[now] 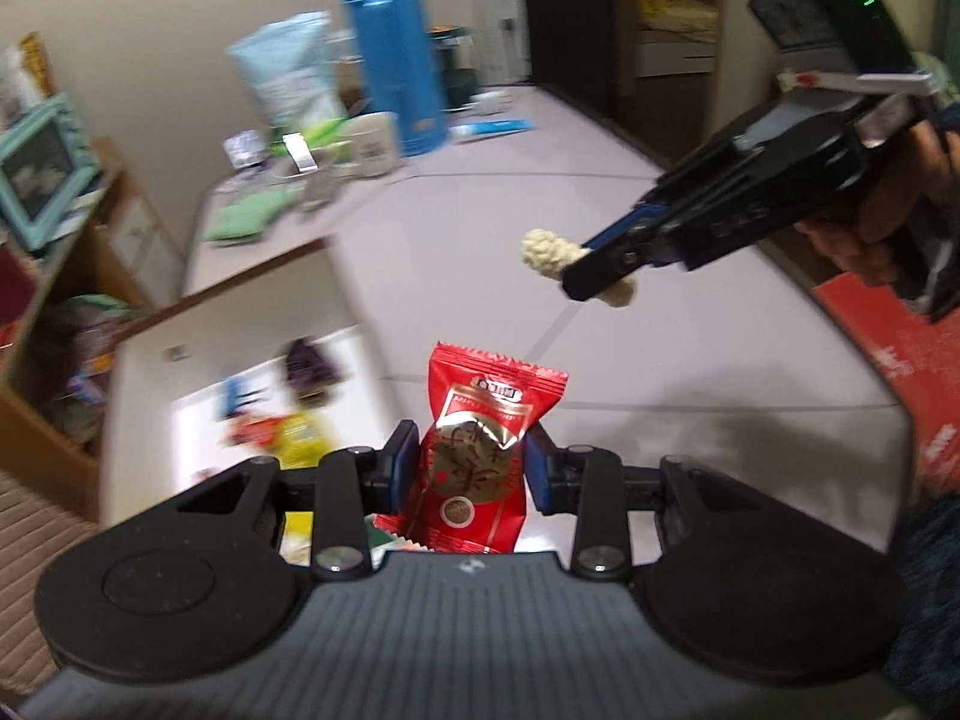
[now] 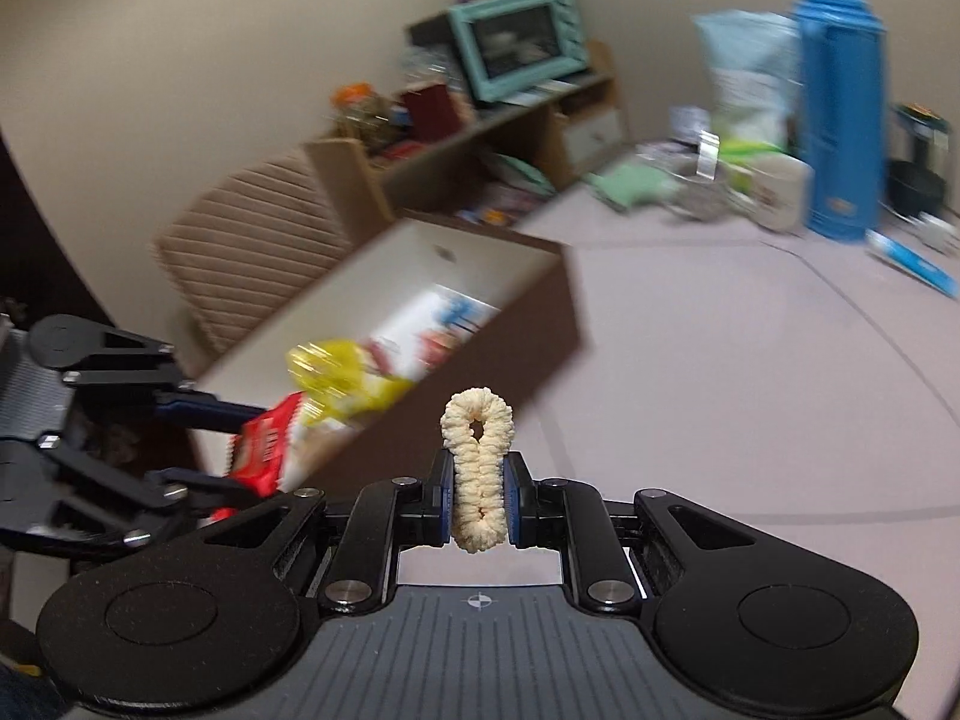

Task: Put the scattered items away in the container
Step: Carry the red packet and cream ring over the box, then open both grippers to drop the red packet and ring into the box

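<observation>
Snacks in box, flask behind.

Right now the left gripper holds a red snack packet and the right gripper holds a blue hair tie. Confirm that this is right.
Not quite: the colour is wrong. The left gripper does hold the red snack packet, but the hair tie pinched in the right gripper is cream, not blue. The right wrist view shows it clearly, squeezed upright between the blue pads.

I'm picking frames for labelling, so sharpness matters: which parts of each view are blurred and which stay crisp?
Left wrist view: red packet in the jaws is sharp; box and blue flask smear.
Right wrist view: cream hair tie is crisp; yellow wrapper and shelf oven are motion-blurred.
</observation>
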A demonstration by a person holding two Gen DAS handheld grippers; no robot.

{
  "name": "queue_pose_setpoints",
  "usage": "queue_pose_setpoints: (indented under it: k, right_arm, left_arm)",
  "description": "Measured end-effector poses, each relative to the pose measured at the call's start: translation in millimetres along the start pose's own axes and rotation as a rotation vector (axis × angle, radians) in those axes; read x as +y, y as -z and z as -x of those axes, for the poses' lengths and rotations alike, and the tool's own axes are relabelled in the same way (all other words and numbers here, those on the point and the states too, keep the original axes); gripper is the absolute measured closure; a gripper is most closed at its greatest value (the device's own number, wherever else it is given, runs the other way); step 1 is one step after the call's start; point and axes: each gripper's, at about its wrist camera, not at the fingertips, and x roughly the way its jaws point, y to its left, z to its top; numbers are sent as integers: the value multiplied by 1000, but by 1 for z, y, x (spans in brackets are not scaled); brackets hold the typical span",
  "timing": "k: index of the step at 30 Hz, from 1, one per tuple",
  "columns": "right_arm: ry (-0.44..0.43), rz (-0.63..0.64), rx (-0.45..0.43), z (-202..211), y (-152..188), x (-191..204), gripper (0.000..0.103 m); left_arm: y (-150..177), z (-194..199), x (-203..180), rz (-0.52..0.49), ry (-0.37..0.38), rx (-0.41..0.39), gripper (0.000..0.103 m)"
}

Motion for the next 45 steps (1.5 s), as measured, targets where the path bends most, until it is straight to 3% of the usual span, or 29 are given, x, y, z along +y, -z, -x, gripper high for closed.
queue_pose_setpoints:
  k: [4,8,14,20,26,29,45]
  right_arm:
    - [-30,32,14,-45,-31,37,88]
    - [-15,53,50,-97,-55,58,88]
    - [76,55,100,-159,-77,63,88]
    - [187,65,123,-190,-86,46,88]
    - [251,99,143,-206,-86,35,87]
    - [277,112,137,-210,-85,32,47]
    - [280,98,133,-205,-84,33,47]
  left_arm:
    - [17,-4,49,19,-66,34,71]
    - [28,-28,90,28,-74,68,71]
    - [35,-63,126,33,-28,88,71]
    - [31,-96,151,42,26,90,71]
    - [28,-124,161,51,68,105,70]
    - [28,-134,164,52,90,117,70]
    - [30,-148,168,38,102,145,67]
